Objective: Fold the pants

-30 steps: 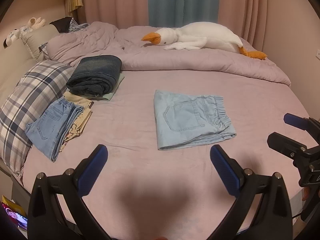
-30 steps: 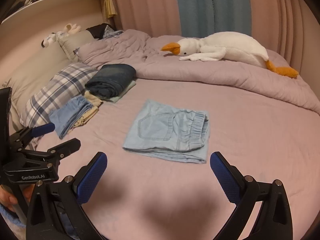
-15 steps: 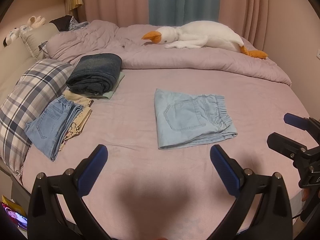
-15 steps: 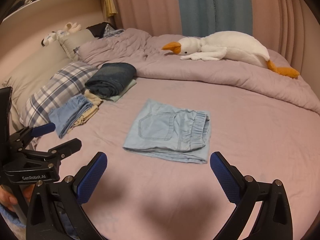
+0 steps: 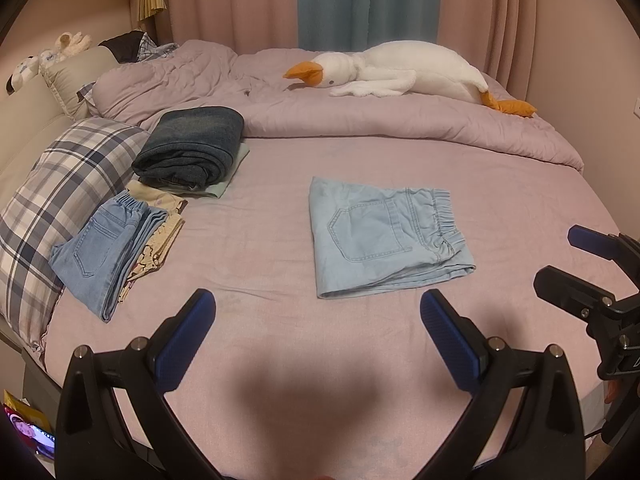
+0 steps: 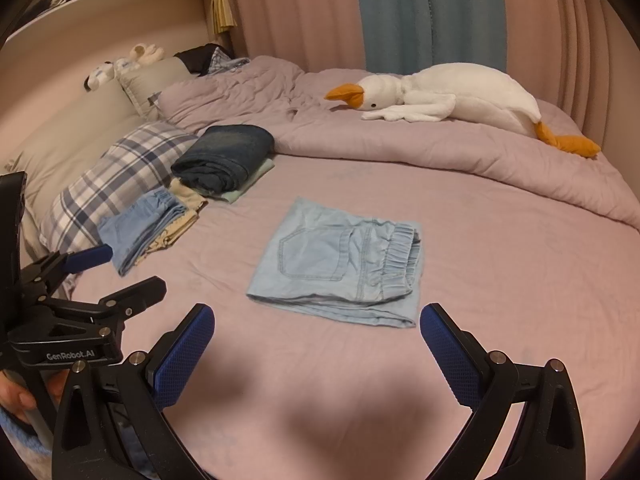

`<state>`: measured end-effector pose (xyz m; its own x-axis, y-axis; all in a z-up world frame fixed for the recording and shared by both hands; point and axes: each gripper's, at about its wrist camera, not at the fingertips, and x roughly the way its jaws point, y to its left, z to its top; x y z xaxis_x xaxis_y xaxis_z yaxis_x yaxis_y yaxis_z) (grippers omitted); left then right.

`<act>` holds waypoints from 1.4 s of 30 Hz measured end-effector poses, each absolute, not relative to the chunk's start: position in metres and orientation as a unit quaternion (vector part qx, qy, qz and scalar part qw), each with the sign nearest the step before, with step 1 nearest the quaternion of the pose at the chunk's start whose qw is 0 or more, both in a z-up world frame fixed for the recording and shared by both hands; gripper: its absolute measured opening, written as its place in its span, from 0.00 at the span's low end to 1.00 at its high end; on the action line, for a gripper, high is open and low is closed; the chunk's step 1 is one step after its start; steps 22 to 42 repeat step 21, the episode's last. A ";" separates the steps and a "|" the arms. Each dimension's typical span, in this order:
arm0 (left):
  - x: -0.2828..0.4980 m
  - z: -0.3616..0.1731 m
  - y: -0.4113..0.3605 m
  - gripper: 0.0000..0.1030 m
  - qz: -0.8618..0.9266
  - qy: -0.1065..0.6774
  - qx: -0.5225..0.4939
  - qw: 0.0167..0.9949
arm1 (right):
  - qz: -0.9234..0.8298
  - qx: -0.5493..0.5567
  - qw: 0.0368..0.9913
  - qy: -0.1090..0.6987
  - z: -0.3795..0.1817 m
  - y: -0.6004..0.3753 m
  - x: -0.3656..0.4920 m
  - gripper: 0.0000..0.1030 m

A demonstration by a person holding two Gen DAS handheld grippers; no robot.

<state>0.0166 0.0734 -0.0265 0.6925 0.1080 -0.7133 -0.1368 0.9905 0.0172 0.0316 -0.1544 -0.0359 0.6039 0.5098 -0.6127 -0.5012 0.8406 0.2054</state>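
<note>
A pair of light blue pants (image 5: 384,236) is lying folded into a flat, squarish bundle near the middle of a bed (image 5: 280,360) covered in a mauve sheet. A back pocket is facing up, and the gathered elastic waistband is sitting at the bundle's right edge. Nothing is touching the pants.

The left gripper (image 5: 318,320) is hovering above the near part of the bed, short of the pants, with its two blue-padded jaws spread wide and holding nothing. The right gripper (image 6: 318,334) is hovering beside it, also short of the pants, its jaws likewise spread wide and empty. Each gripper is showing at the edge of the other's view. In the right wrist view, a hand (image 6: 18,396) is gripping the left gripper's handle at the lower left.

To the left of the pants, well apart, other folded clothes are lying in a row: blue jeans (image 5: 104,252) resting on a patterned cream garment (image 5: 160,240), and farther back dark jeans (image 5: 192,144) stacked on a pale green piece. A plaid pillow (image 5: 60,184) is lying just beside them at the bed's left edge.

A rumpled mauve duvet (image 5: 360,120) is lying pushed across the far end of the bed, and a white plush goose (image 5: 400,68) with an orange beak and feet is stretching out on top of it. Pink and teal curtains (image 5: 340,0) are hanging behind.
</note>
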 end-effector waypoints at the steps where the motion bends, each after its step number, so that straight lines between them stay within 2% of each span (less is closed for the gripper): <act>1: 0.016 -0.027 0.074 0.99 0.066 0.386 -0.018 0.920 | 0.283 0.006 0.895 0.344 -0.036 -0.155 0.032 0.99; 42: 0.015 -0.029 0.076 0.99 0.066 0.386 -0.020 0.920 | 0.287 0.005 0.895 0.341 -0.037 -0.154 0.033 0.99</act>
